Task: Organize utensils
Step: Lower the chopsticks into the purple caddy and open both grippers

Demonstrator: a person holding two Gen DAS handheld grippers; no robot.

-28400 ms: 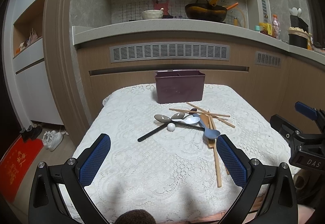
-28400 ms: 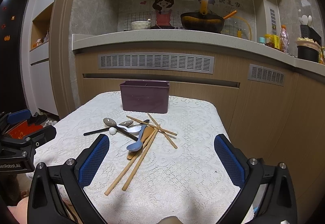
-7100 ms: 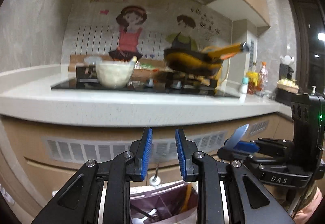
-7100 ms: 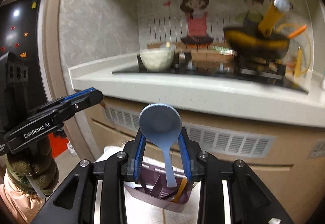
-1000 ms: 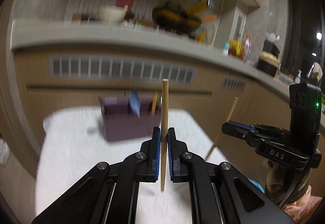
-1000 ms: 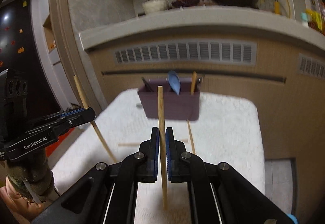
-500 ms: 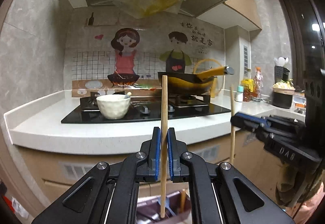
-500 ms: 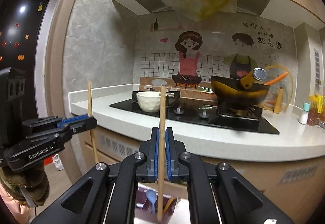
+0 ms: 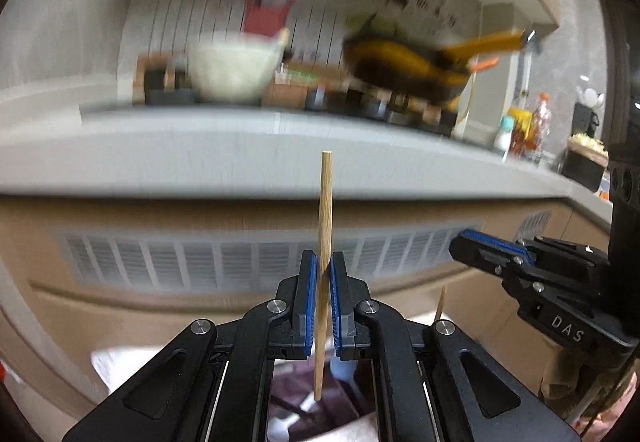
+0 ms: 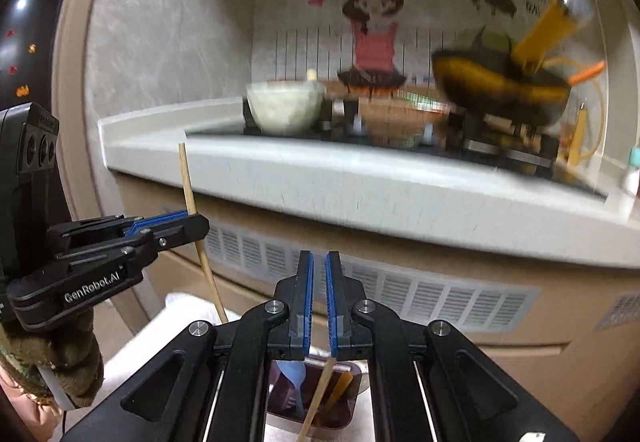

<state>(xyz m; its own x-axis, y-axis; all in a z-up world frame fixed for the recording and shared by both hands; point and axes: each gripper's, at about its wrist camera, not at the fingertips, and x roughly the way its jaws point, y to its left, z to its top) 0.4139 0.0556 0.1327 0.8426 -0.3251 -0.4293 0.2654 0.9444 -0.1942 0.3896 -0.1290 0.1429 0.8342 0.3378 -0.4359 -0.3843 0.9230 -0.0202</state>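
My left gripper (image 9: 323, 278) is shut on a wooden chopstick (image 9: 324, 234), held upright above the purple utensil holder (image 9: 296, 402); it also shows in the right wrist view (image 10: 188, 185). My right gripper (image 10: 317, 282) has its jaws slightly apart with nothing between them. Below it a second chopstick (image 10: 316, 402) leans in the purple holder (image 10: 344, 418), beside a blue spoon (image 10: 292, 374) and an orange utensil. The right gripper (image 9: 492, 254) shows at the right of the left wrist view. A white spoon lies in the holder under the left gripper.
The holder stands on a white lace-covered table (image 10: 160, 334). Behind it are a wooden cabinet with a vent grille (image 9: 200, 262) and a grey counter (image 10: 360, 177) with a white bowl (image 10: 284, 105) and a dark wok (image 10: 500, 89).
The right gripper has let go of its chopstick, which now leans in the holder. Both grippers have dropped lower toward the holder. The left gripper still grips its chopstick.
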